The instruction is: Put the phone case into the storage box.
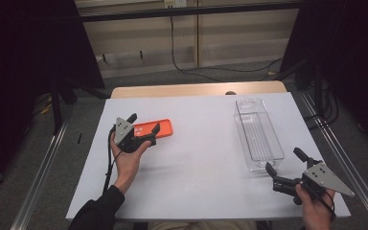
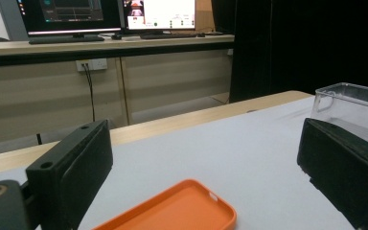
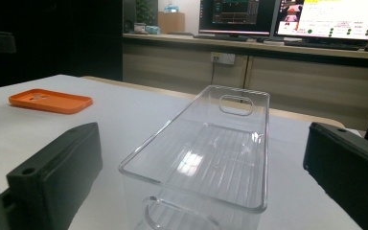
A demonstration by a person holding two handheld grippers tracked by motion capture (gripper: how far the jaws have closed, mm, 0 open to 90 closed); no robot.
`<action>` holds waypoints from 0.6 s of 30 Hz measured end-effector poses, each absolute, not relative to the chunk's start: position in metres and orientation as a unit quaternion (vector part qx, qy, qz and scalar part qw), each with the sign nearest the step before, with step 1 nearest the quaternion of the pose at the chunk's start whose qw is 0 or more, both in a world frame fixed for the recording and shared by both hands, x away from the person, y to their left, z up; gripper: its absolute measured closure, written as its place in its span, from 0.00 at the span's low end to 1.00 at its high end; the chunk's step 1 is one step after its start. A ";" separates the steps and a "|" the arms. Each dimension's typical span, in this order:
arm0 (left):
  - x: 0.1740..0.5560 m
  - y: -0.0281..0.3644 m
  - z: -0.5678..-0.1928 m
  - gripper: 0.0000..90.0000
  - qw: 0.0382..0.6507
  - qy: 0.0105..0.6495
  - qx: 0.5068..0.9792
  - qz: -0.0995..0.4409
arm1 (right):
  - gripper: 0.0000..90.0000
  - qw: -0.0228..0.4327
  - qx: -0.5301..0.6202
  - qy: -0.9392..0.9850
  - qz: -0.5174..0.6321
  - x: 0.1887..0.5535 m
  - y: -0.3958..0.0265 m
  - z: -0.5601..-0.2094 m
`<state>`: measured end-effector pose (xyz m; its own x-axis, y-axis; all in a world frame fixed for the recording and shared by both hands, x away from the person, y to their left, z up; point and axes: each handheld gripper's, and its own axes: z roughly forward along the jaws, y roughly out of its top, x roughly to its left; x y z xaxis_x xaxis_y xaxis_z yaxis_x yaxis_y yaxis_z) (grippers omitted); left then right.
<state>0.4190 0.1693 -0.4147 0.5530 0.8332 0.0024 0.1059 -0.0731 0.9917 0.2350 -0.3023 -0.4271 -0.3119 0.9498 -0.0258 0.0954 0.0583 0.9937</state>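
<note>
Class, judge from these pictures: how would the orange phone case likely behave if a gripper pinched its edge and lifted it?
The orange phone case is a thin, hollow shell, so it is probably very light. Pinched by one thin wall, it may flex or twist. It lies flat, open side up, on the white table, so it should slide rather than roll or tip.

Orange phone case (image 1: 154, 128); clear ribbed bin (image 1: 258, 133); white table (image 1: 196, 163); black tools.

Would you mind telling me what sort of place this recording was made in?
Most likely a lab or office workspace set up for recording. A desk along the wall carries lit monitors, a white-topped table stands inside a metal frame hung with black curtains, and cables run over the floor.
</note>
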 end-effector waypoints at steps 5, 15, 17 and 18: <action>0.430 0.166 -0.417 0.08 0.579 0.356 0.665 0.310 | 0.00 0.398 0.429 0.609 0.535 0.235 -0.302 -0.427; 0.446 0.165 -0.413 0.09 0.574 0.360 0.665 0.315 | 0.00 0.397 0.429 0.610 0.535 0.235 -0.302 -0.427; 0.449 0.165 -0.412 0.10 0.573 0.363 0.664 0.315 | 0.00 0.400 0.430 0.609 0.534 0.235 -0.302 -0.427; 0.451 0.165 -0.412 0.10 0.575 0.365 0.661 0.316 | 0.00 0.400 0.430 0.608 0.534 0.235 -0.302 -0.427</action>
<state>0.4505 0.1650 -0.4118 0.5340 0.8455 -0.0032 0.1197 -0.0719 0.9902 0.2348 -0.3022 -0.4271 -0.3114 0.9499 -0.0272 0.0957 0.0598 0.9936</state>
